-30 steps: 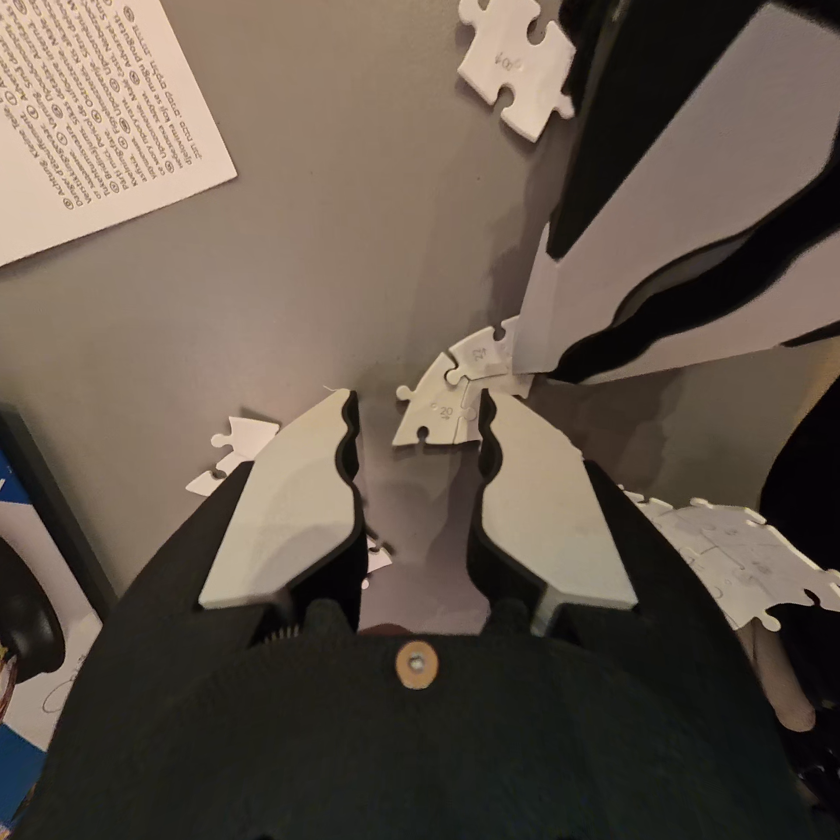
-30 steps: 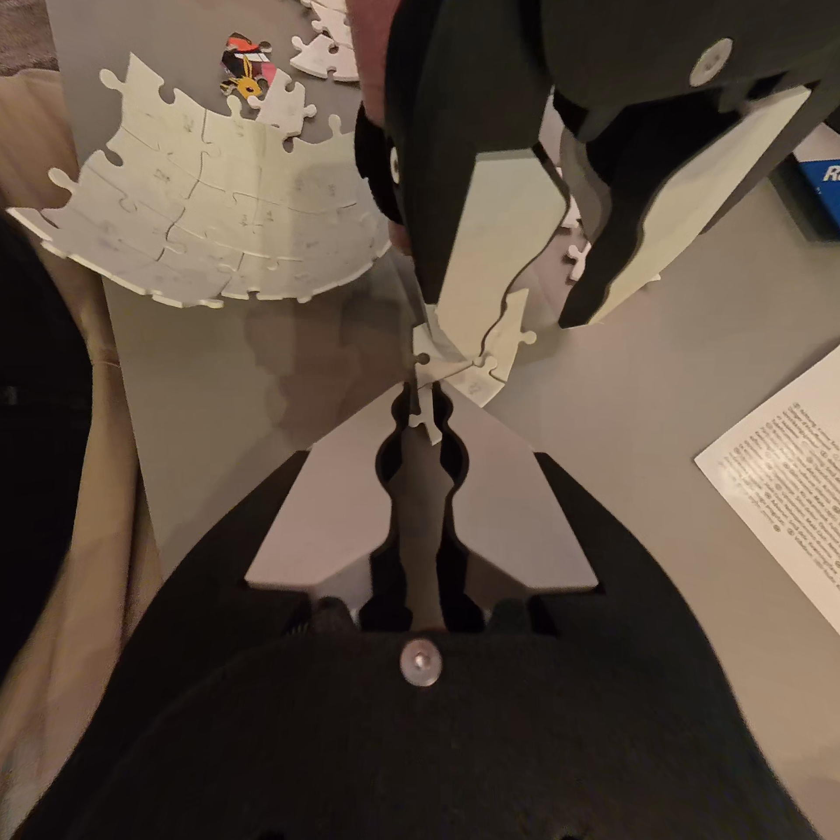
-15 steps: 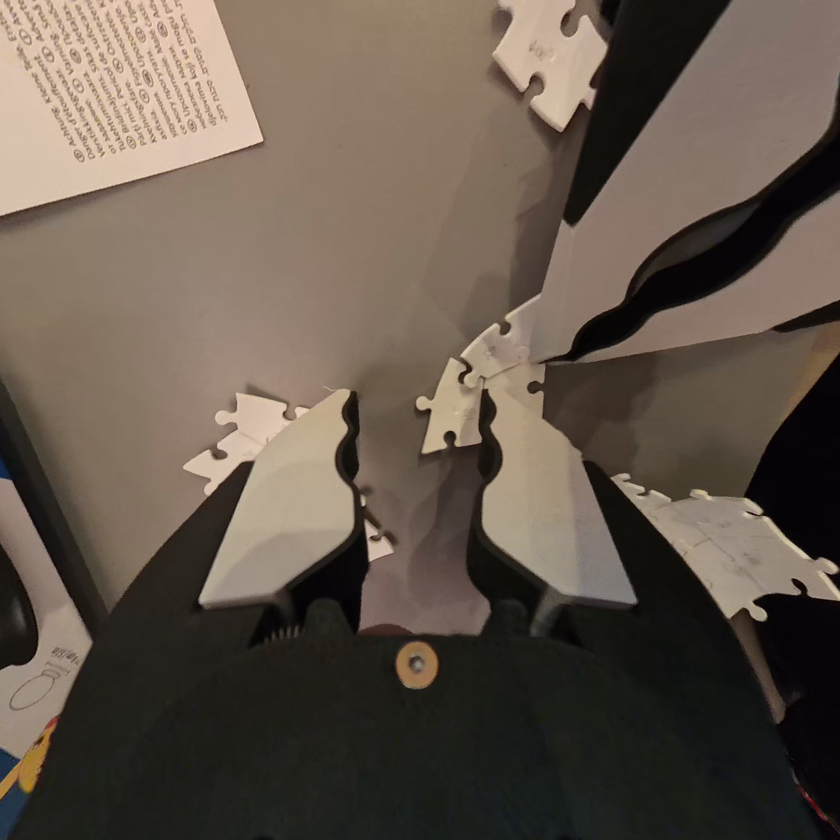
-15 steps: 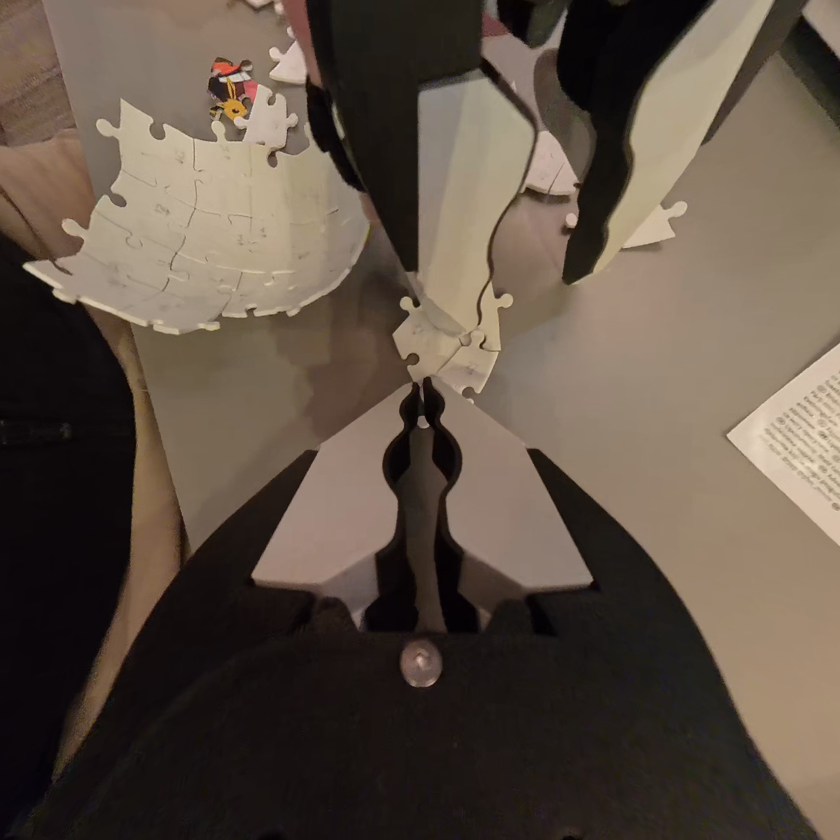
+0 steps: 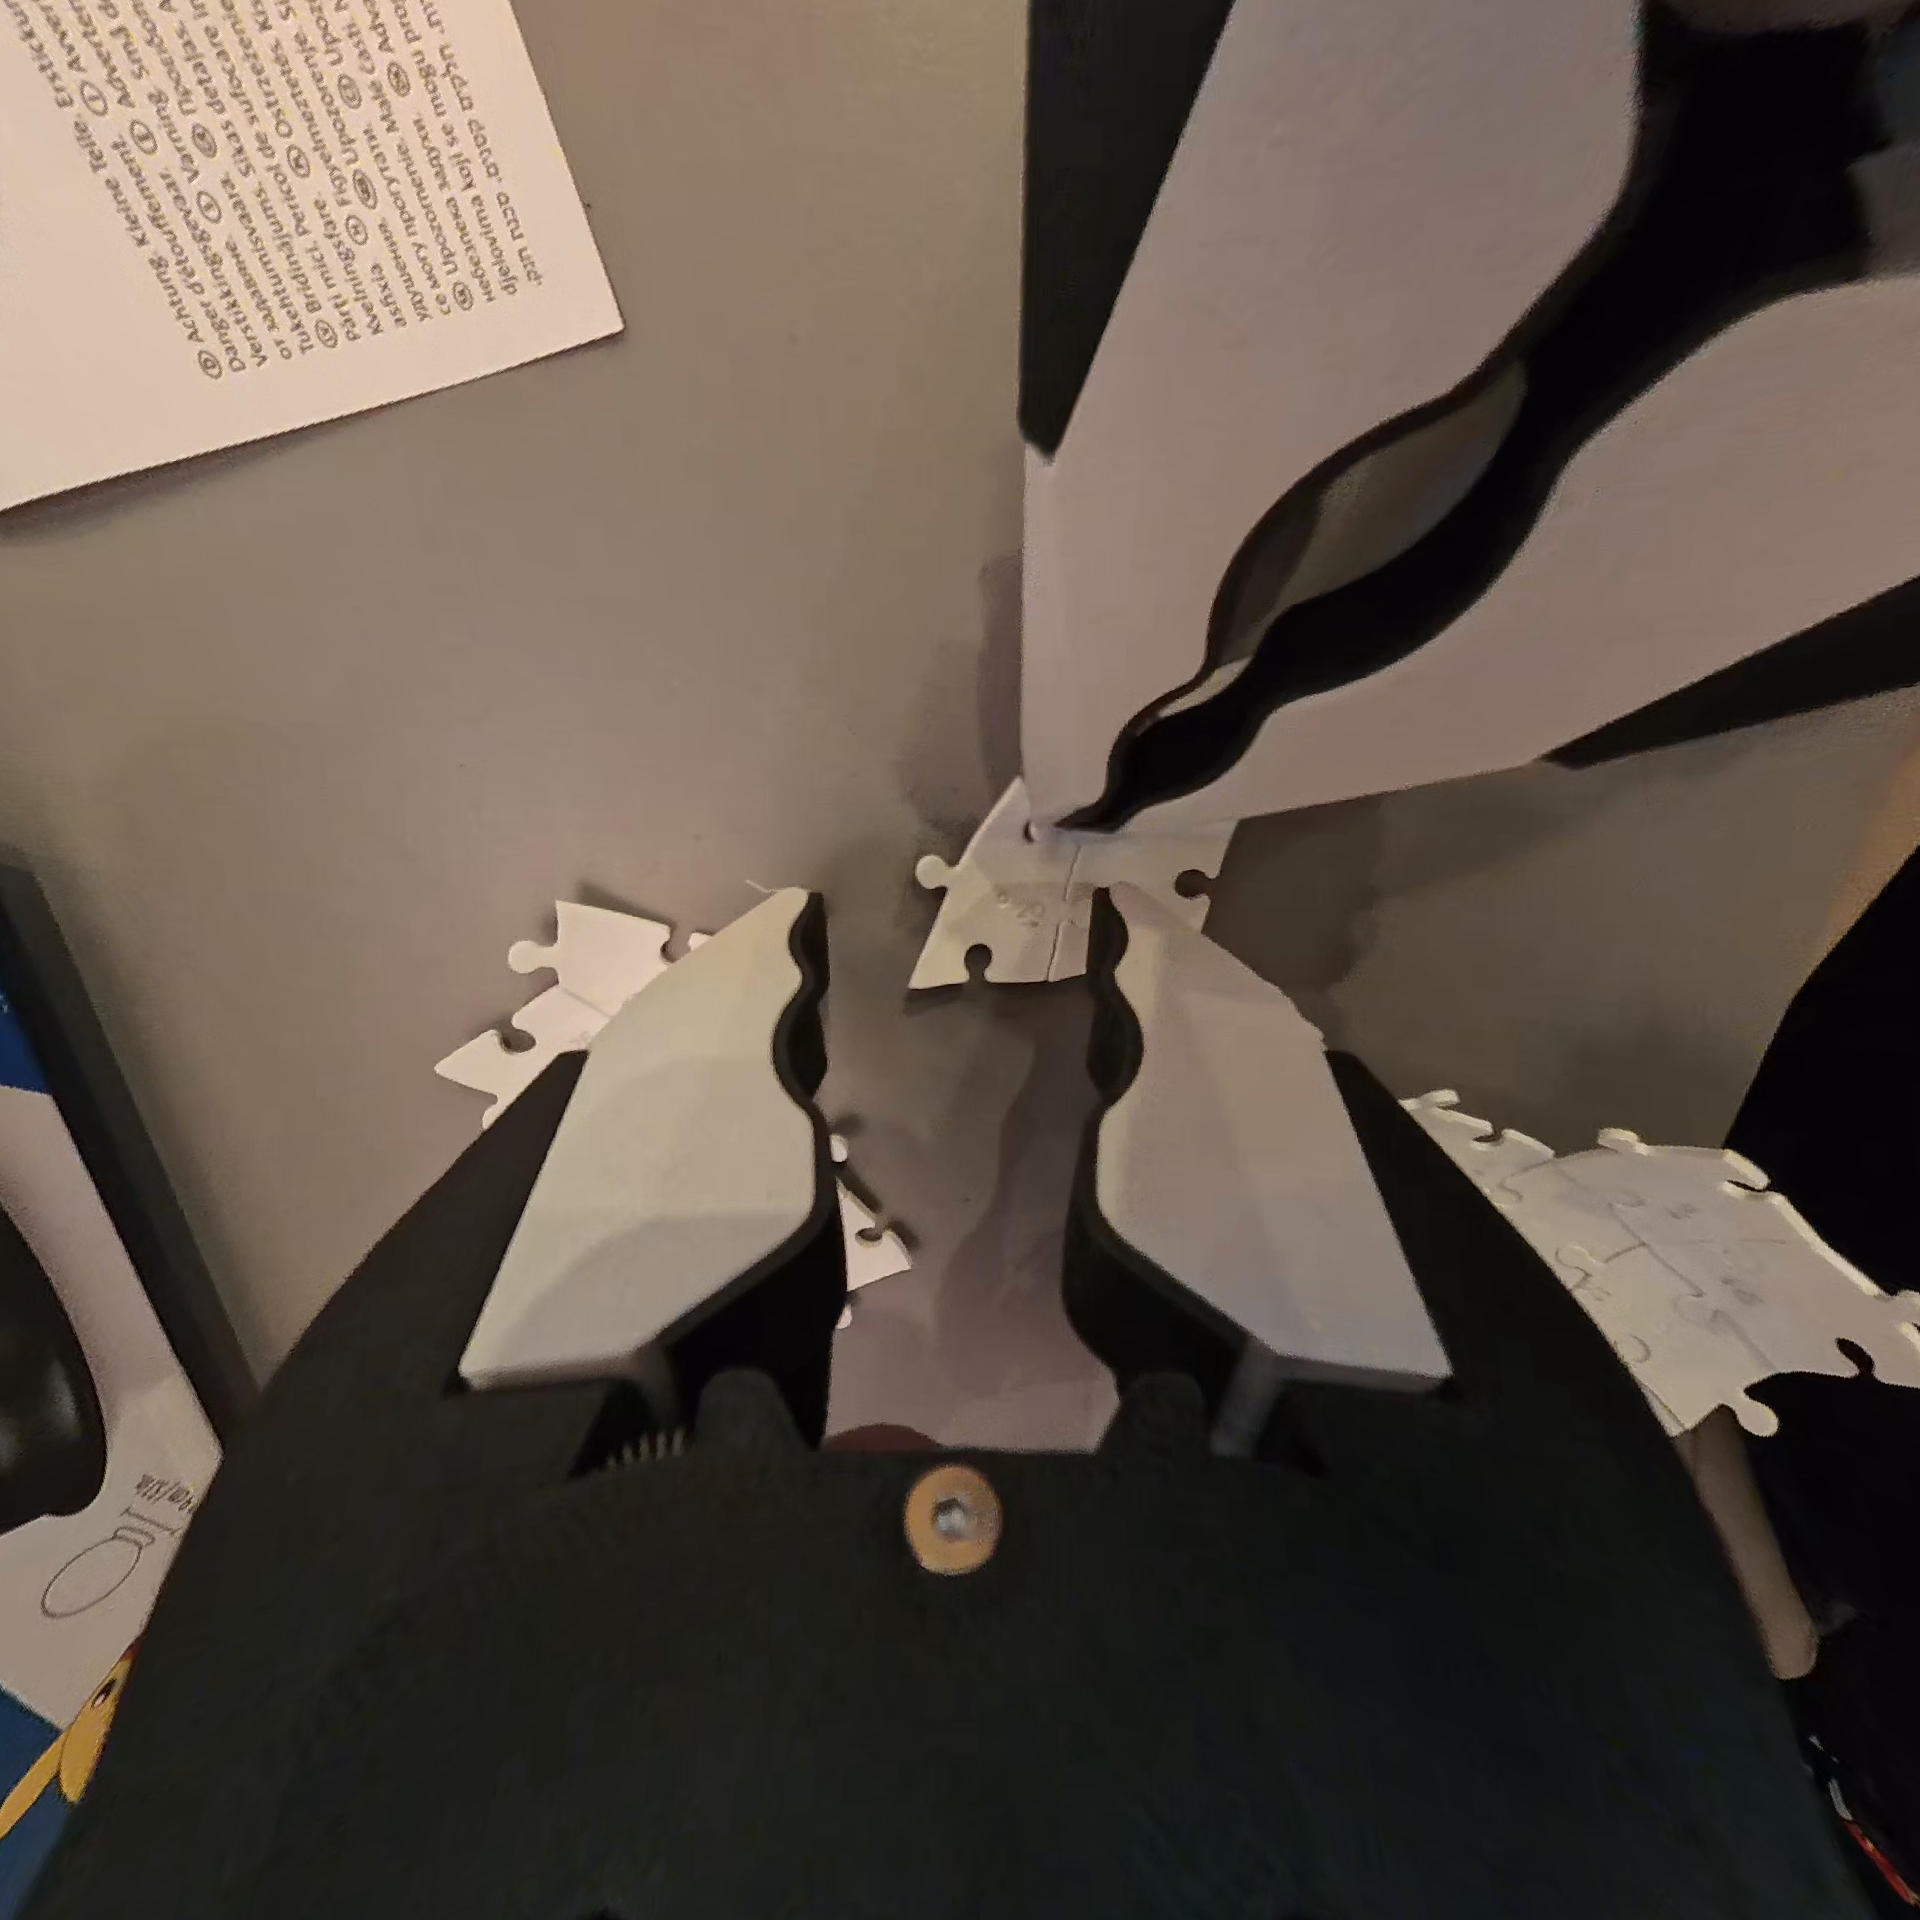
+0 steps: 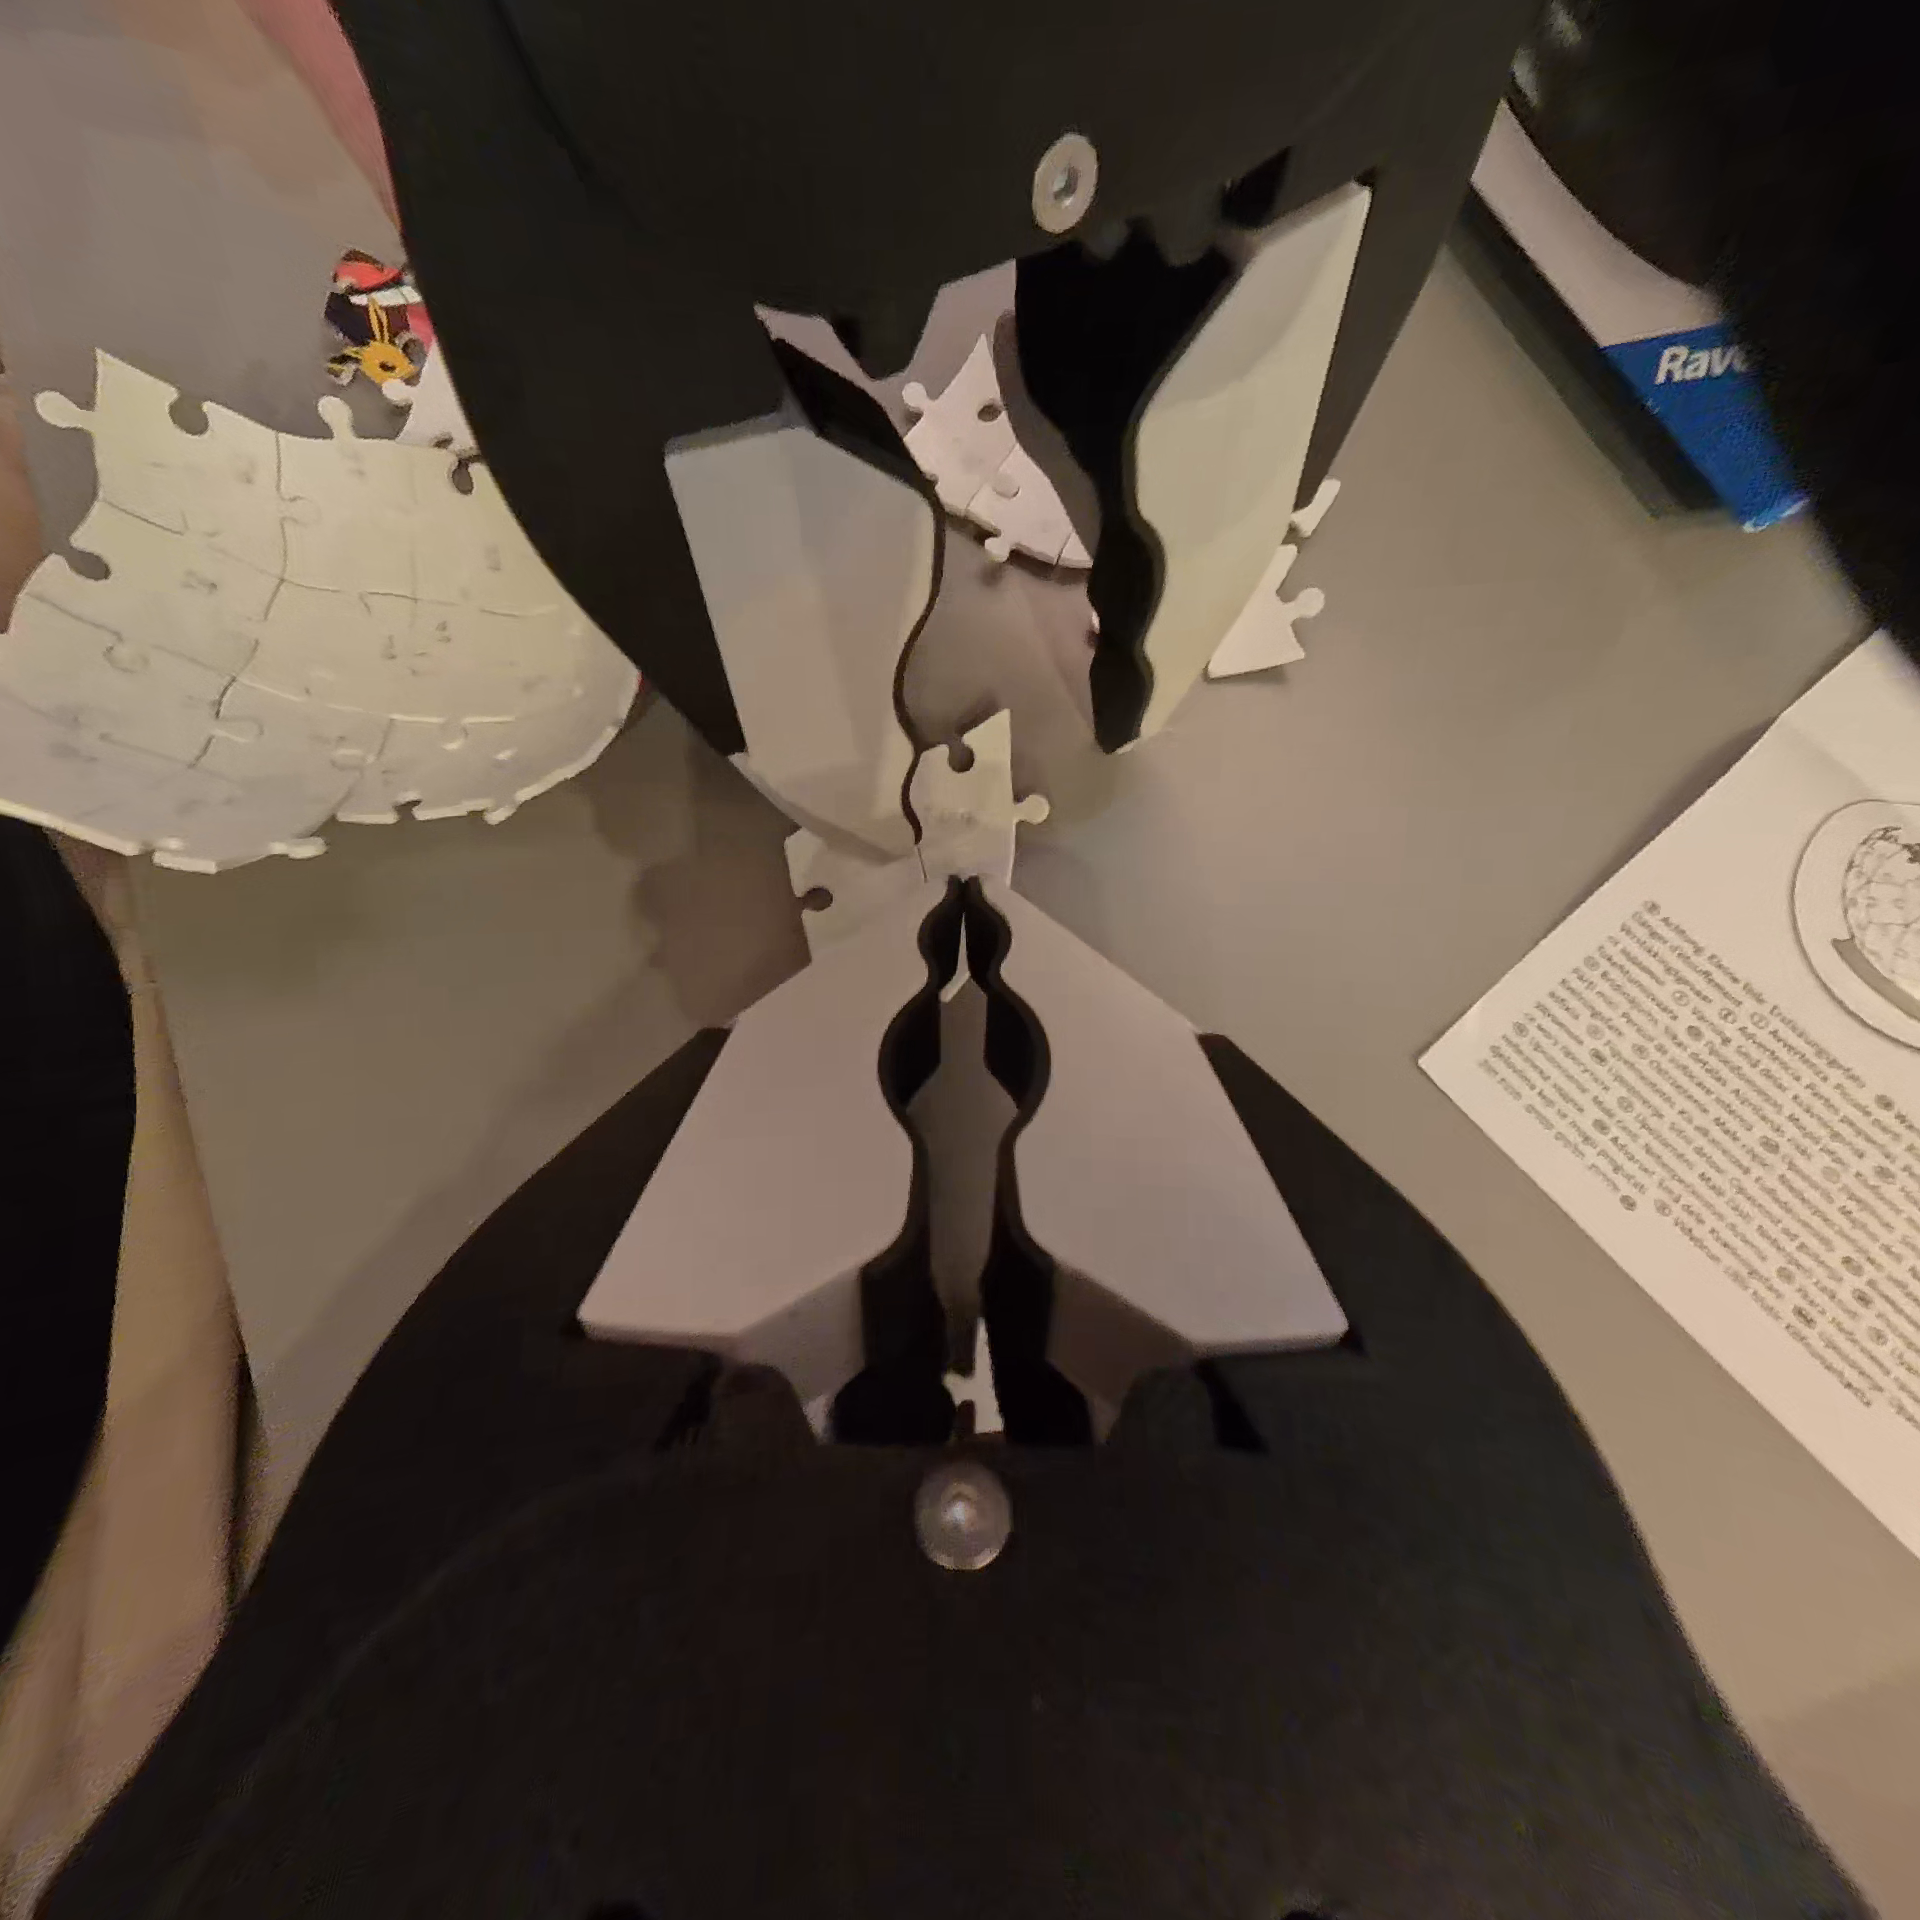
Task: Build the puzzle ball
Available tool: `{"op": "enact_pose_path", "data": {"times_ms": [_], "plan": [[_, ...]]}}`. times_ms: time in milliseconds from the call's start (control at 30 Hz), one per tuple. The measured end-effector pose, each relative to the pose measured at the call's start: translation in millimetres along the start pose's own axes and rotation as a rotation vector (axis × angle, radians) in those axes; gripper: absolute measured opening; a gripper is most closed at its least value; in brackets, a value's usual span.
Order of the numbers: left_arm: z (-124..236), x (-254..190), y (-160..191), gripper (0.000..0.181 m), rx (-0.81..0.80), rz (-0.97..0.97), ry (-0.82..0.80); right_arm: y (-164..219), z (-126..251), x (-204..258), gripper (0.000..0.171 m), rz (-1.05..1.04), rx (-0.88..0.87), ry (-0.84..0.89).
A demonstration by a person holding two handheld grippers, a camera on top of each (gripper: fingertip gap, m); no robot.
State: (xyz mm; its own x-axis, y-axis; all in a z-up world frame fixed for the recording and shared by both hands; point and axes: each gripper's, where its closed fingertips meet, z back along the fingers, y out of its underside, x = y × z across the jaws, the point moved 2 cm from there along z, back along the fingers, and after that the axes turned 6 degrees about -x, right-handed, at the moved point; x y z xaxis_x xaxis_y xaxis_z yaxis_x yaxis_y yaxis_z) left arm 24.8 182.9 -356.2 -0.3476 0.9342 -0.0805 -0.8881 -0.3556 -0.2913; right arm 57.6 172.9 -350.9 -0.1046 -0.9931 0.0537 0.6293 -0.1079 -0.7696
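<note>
the right claw (image 6: 961, 894) reaches level over the grey tabletop (image 6: 1351, 831), its tips clenched on the edge of a small cluster of joined white puzzle pieces (image 5: 1023, 914). facing it, the left claw (image 5: 951, 940) hangs released, one finger (image 5: 1195, 1049) overlapping the cluster. a curved assembled section of the ball (image 6: 270, 644) sits at the tabletop's edge; a printed leaflet (image 6: 1714, 1091) and blue box (image 6: 1683, 405) bear writing.
</note>
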Motion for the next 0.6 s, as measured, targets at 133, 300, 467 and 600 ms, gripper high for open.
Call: {"op": "enact_pose_path", "data": {"times_ms": [133,300,467,600], "plan": [[0.2,0.0,0.7,0.048,-0.007,0.006,0.001,1.5,-2.6,-1.2,0.000,0.024,0.001,0.012],[0.6,0.4,0.9,0.049,-0.029,0.015,0.009,4.2,-5.0,0.7,0.000,0.019,-0.025,0.011],[3.4,2.5,4.2,0.050,-0.041,0.046,0.012,4.8,-5.5,0.8,0.000,-0.002,0.004,0.013],[4.1,0.9,6.9,0.048,-0.049,0.085,0.041,4.2,-5.6,0.3,0.000,-0.041,0.075,-0.008]]}}
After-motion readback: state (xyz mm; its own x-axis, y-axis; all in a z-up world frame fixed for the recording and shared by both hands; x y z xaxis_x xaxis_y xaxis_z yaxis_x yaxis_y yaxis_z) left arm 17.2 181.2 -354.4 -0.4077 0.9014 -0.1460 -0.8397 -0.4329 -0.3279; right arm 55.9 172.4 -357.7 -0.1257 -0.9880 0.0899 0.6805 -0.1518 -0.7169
